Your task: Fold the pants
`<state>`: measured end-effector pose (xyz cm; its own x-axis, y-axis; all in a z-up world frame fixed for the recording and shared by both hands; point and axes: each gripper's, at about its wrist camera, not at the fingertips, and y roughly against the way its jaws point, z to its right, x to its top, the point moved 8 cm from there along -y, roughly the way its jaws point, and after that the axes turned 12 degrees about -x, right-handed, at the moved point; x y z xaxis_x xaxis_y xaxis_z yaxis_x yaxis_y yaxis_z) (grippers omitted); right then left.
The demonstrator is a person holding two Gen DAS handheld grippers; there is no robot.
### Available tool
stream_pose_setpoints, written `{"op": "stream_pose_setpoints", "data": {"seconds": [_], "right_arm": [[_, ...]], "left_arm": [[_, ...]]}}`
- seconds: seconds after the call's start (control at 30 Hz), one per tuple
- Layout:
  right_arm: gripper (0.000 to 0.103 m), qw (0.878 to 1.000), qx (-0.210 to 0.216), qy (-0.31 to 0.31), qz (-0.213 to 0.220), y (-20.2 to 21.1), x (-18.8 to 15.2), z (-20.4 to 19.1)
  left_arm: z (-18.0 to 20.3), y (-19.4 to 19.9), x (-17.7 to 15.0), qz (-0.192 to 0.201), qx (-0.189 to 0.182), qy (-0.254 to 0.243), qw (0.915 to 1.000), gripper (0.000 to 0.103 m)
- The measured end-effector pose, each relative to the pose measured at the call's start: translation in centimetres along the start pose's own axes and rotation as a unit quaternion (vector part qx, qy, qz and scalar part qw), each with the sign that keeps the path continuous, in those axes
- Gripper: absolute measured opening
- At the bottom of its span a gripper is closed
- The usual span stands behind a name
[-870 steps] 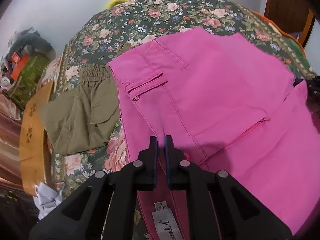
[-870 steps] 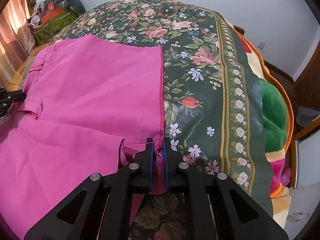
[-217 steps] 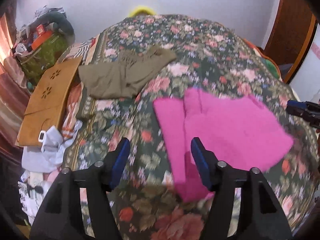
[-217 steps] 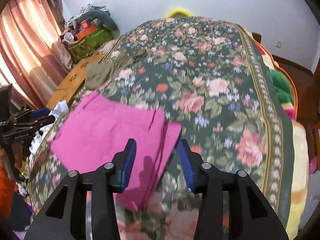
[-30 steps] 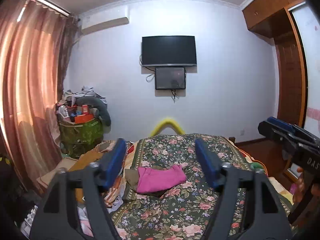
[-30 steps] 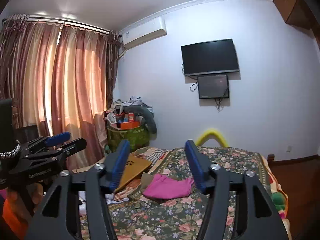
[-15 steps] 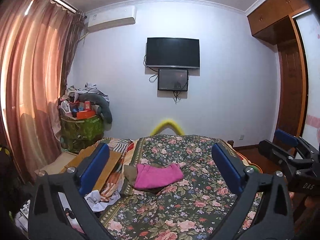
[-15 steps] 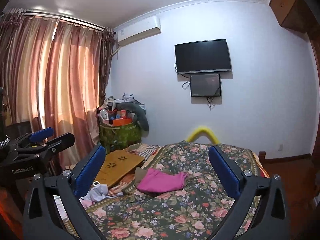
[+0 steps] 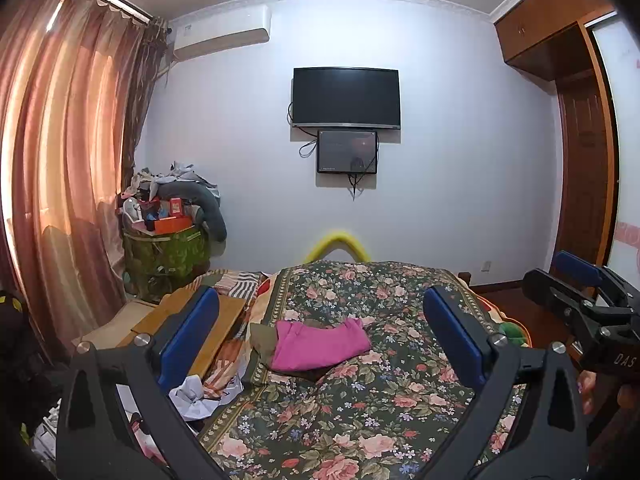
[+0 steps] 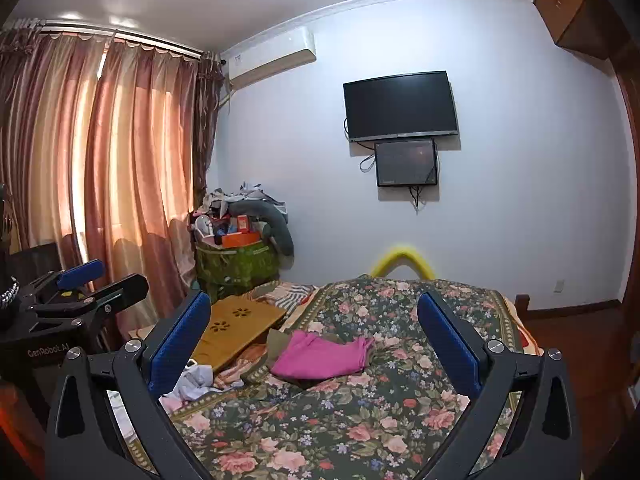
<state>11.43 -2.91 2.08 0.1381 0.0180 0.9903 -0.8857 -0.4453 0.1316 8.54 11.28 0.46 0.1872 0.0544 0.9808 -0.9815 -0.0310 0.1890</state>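
Note:
The folded pink pants [image 9: 320, 344] [image 10: 324, 354] lie far off on the left side of the flowered bed, on top of an olive garment [image 9: 261, 338] [image 10: 276, 340]. Both grippers are held well back from the bed, pointing almost level at the far wall. My left gripper [image 9: 320, 336] stands wide open with nothing between its blue pads. My right gripper [image 10: 314, 332] is open just as wide and holds nothing. In the left wrist view the right gripper shows at the right edge; in the right wrist view the left gripper shows at the left edge.
The flowered bedspread [image 9: 360, 412] [image 10: 340, 432] fills the foreground. A wooden board [image 9: 188, 324] [image 10: 236, 326] and crumpled cloths [image 9: 192, 396] lie left of the bed. A heaped green basket [image 9: 164, 252] [image 10: 236, 260], curtains and a wall TV [image 9: 346, 98] stand behind.
Both grippers' jaws have spread from partly open to fully wide over the last second. The view shifted only slightly; the pink pants lie where they were.

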Motion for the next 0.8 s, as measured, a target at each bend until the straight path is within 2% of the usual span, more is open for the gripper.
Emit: {"op": "stream_pose_setpoints", "data": {"seconds": [0.8], "right_arm": [[0.103,1.0,-0.006,0.004,-0.015,-0.14,-0.51,0.13]], "left_arm": [[-0.06,-0.7,-0.6,-0.007,-0.004,0.005,1.0,0.103]]}}
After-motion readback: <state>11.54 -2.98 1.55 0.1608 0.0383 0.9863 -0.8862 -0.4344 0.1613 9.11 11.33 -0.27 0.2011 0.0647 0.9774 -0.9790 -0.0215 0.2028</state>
